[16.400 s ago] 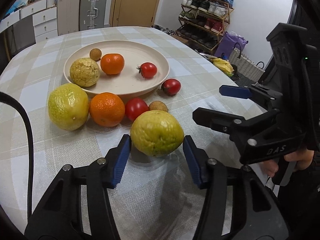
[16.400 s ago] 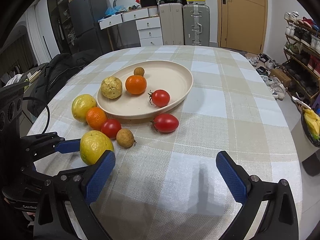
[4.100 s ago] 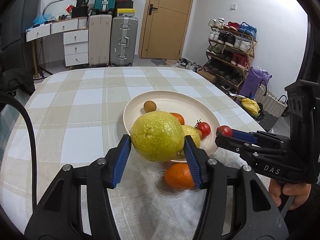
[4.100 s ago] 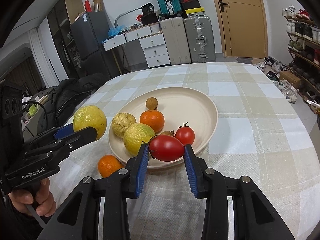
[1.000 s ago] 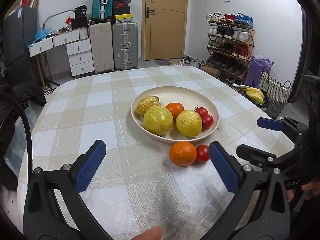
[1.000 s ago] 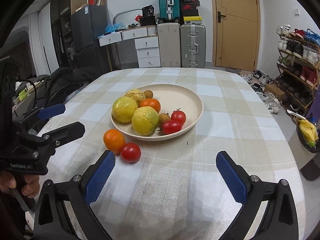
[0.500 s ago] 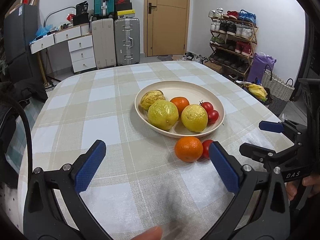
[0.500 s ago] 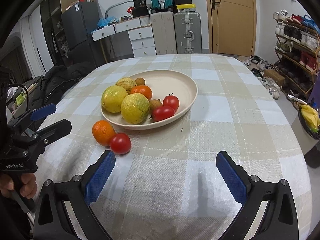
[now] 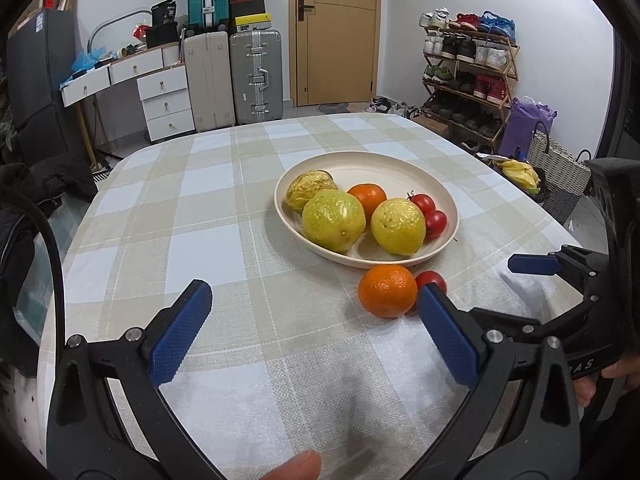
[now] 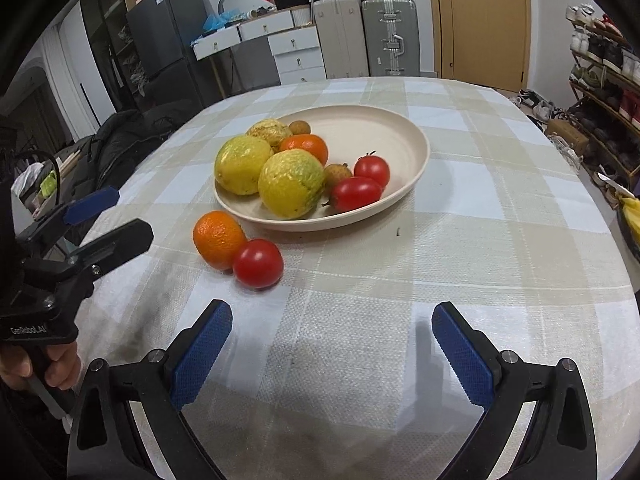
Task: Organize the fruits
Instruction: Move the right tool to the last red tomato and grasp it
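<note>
Orange fruit (image 10: 219, 239) and a red tomato (image 10: 258, 263) touch each other on the checked surface (image 10: 480, 240), just outside the plate (image 10: 400, 136) rim. Your left gripper (image 9: 316, 332) and right gripper (image 10: 332, 354) both hover nearby, jaws wide apart, holding nothing.

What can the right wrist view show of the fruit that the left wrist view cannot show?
Only the right wrist view shows the two small brown fruits in the plate; in the left view the larger fruit hides them. Only the left wrist view shows the yellow bananas beside the woven basket. Both show the orange and the tomato touching on the tablecloth, outside the plate, and both tongs, left and right, open and empty.
</note>
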Demonstrator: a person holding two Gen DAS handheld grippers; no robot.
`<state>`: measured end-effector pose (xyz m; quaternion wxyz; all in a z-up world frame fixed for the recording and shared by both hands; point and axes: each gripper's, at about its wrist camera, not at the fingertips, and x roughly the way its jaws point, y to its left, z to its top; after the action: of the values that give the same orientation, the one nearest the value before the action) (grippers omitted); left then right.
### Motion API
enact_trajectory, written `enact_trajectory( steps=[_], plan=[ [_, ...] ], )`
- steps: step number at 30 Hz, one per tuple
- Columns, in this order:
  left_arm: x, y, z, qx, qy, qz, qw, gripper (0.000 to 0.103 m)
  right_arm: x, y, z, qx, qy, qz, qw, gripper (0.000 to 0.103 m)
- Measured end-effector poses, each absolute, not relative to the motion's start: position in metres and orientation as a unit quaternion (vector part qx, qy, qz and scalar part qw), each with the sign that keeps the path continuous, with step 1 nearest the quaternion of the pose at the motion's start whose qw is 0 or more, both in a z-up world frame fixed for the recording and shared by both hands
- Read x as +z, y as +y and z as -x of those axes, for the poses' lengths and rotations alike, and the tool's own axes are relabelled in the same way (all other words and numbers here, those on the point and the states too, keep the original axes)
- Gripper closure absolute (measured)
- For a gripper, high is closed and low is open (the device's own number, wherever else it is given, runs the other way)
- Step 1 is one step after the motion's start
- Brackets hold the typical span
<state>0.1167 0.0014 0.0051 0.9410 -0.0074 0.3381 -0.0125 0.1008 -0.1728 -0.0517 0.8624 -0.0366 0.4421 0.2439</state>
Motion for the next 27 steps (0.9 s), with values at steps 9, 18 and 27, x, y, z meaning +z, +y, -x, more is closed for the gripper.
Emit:
enact_trajectory(
  steps=[9, 18, 27],
  plan=[
    [0.003, 0.011, -0.121, -0.008, 0.344, 0.018, 0.939, 0.0, -0.052, -0.137, -0.106, 0.255, 0.441, 0.083, 0.856, 0.009],
    [-0.001, 0.012, -0.124, -0.007, 0.354, 0.023, 0.935, 0.0, -0.058, -0.116, -0.112, 0.266, 0.439, 0.122, 0.85, 0.039],
    [-0.007, 0.007, -0.125, -0.01, 0.361, 0.019, 0.932, 0.0, -0.054, -0.117, -0.105, 0.294, 0.428, 0.11, 0.848, 0.072]
  ],
)
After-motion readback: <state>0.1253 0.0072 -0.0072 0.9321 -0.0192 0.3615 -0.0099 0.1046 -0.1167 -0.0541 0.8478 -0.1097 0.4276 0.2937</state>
